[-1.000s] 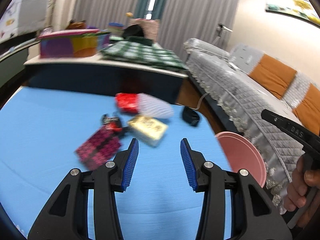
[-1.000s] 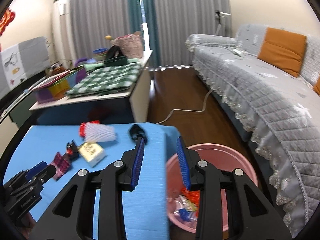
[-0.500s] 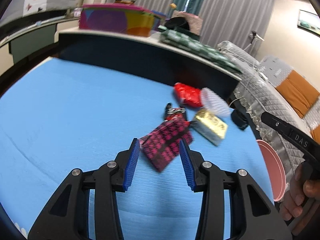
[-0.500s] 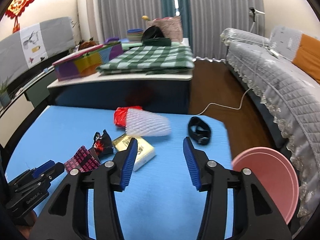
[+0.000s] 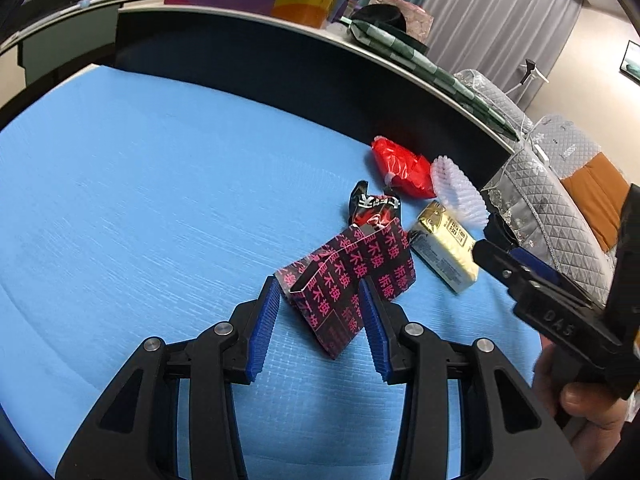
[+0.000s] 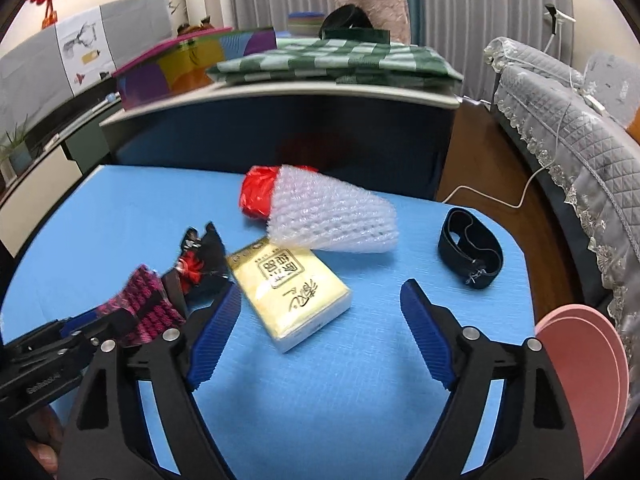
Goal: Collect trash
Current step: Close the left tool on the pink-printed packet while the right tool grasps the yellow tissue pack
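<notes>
Carton (image 5: pixel 344 280) between left hand-held gripper (image 5: pixel 318 322) fingers

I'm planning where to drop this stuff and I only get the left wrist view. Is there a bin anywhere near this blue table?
Observer: Yes. The right wrist view shows a pink tub low beside the right edge of the blue table.
Operator: What's the right claw doing?
Observer: Its jaws are opening wide with nothing gripped. The gold packet lies on the table just ahead, between its fingers.
Operator: Anything else I'm missing?
Observer: A black band lies by itself, right of the packet, near the table's far right corner.
</notes>
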### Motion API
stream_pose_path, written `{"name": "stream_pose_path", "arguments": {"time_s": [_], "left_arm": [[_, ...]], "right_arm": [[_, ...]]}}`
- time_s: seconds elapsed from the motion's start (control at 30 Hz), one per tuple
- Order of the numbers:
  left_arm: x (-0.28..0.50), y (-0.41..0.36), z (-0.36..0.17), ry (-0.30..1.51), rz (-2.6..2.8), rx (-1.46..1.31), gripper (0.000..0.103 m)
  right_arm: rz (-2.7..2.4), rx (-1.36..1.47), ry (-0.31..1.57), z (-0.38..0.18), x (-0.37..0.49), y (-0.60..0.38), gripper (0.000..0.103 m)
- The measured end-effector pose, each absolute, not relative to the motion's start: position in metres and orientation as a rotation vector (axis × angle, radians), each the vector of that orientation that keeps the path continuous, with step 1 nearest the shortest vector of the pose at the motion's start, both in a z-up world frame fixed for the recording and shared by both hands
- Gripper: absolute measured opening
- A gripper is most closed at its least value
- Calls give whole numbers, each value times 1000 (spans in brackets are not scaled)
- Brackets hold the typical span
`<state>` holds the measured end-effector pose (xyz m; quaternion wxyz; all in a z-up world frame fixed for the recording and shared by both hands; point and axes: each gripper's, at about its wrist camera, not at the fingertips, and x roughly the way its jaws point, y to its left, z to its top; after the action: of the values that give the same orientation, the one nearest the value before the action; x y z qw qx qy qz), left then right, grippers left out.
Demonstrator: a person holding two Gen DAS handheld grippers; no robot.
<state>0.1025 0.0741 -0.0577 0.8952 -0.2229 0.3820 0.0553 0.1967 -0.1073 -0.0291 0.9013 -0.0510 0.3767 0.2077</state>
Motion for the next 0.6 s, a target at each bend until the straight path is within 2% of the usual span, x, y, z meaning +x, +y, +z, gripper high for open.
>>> {"name": "stream_pose_path", "arguments": {"time_s": [0.23,0.4,0.53,0.6], "left_arm": [[105,77,-61,800,106,-482,33],[103,76,-57,793,90,-474,23],[102,73,-49,770,62,-460,14],[100,68,-42,753,51,-436,10]], "right_arm": [[474,-115,827,-39,209,-99,82],[491,-157,848,-45,209,-91,81],[489,-182,854,-45,206,-88,64],[493,-182,850,-44,203,-88,61]]}}
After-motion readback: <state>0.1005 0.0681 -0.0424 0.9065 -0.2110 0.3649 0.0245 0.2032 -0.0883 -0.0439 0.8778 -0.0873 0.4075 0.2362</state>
